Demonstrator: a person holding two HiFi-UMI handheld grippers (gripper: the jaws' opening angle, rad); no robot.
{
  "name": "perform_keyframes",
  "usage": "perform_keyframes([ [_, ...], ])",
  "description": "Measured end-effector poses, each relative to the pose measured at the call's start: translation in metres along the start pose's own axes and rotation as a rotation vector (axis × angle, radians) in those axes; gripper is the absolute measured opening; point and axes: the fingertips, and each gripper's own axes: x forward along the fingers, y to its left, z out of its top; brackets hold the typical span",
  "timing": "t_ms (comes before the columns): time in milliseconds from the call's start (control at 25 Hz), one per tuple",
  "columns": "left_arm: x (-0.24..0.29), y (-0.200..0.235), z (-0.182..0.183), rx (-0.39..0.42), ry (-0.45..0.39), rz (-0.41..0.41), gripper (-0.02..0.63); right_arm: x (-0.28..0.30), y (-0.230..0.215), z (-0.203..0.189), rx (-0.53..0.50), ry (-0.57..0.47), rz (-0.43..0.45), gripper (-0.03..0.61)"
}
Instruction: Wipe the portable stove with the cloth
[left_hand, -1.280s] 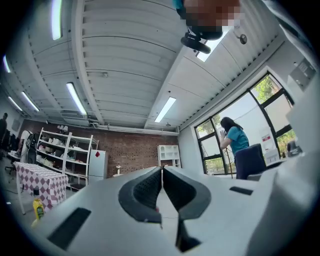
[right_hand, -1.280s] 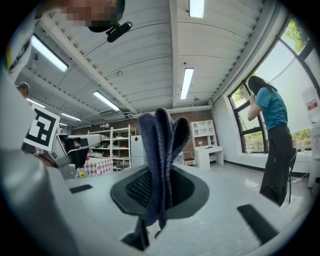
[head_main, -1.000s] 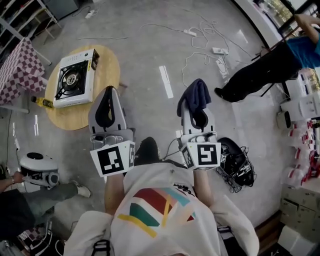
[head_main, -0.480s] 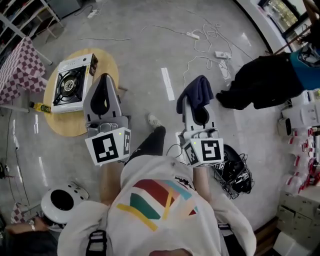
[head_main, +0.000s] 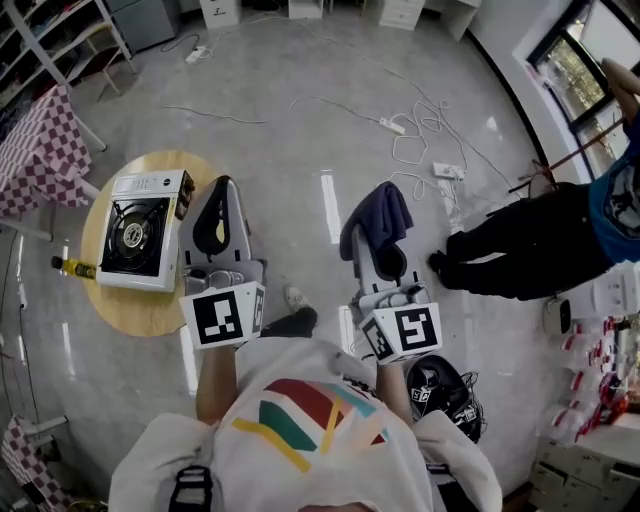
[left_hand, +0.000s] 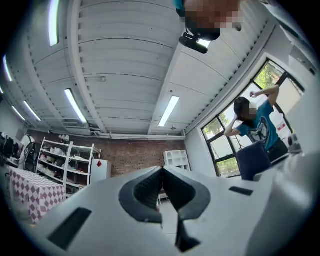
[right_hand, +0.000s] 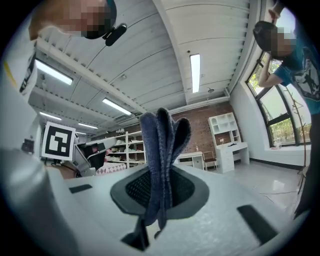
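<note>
A white portable stove (head_main: 140, 228) with a black burner sits on a small round wooden table (head_main: 140, 305) at the left of the head view. My left gripper (head_main: 222, 195) is held up just right of the stove, jaws shut with nothing between them (left_hand: 161, 172). My right gripper (head_main: 385, 235) is raised near the middle, shut on a dark blue cloth (head_main: 380, 215). In the right gripper view the folded cloth (right_hand: 161, 150) stands up from between the jaws. Both grippers point upward and away from the floor.
A yellow bottle (head_main: 75, 268) lies at the table's left edge. A checkered table (head_main: 40, 150) stands far left. Cables and power strips (head_main: 420, 125) trail across the grey floor. A person in black trousers (head_main: 530, 245) stands at the right. A black helmet (head_main: 440, 390) lies behind my right arm.
The view has shifted as I walked: the stove and table now lie closer to my left gripper. The white helmet at lower left has left the view. Both grippers keep their grip.
</note>
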Motion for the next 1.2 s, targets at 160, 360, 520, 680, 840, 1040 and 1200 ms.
perform_keyframes([
  [160,0.044,0.017,-0.026,-0.004,0.032,0.018,0.006,0.055,-0.014,-0.007,0.013,0.031,0.031,0.034],
  [360,0.092,0.045,-0.04,-0.005,0.023,0.077,0.006,0.124,-0.024,-0.009,0.049,0.064,0.099,0.034],
  [520,0.11,0.073,-0.051,0.035,0.031,0.135,0.006,0.178,-0.016,-0.01,0.069,0.079,0.19,0.034],
  [680,0.108,0.102,-0.061,0.138,0.113,0.197,0.006,0.222,0.006,-0.003,0.08,0.095,0.299,0.034],
  [840,0.083,0.156,-0.06,0.171,0.12,0.362,0.006,0.258,0.054,-0.01,0.092,0.108,0.455,0.034],
  [1040,0.025,0.219,-0.053,0.197,0.19,0.653,0.006,0.301,0.135,-0.018,0.095,0.162,0.738,0.034],
  [1200,-0.02,0.263,-0.05,0.215,0.205,0.852,0.006,0.326,0.203,-0.025,0.044,0.154,0.92,0.034],
])
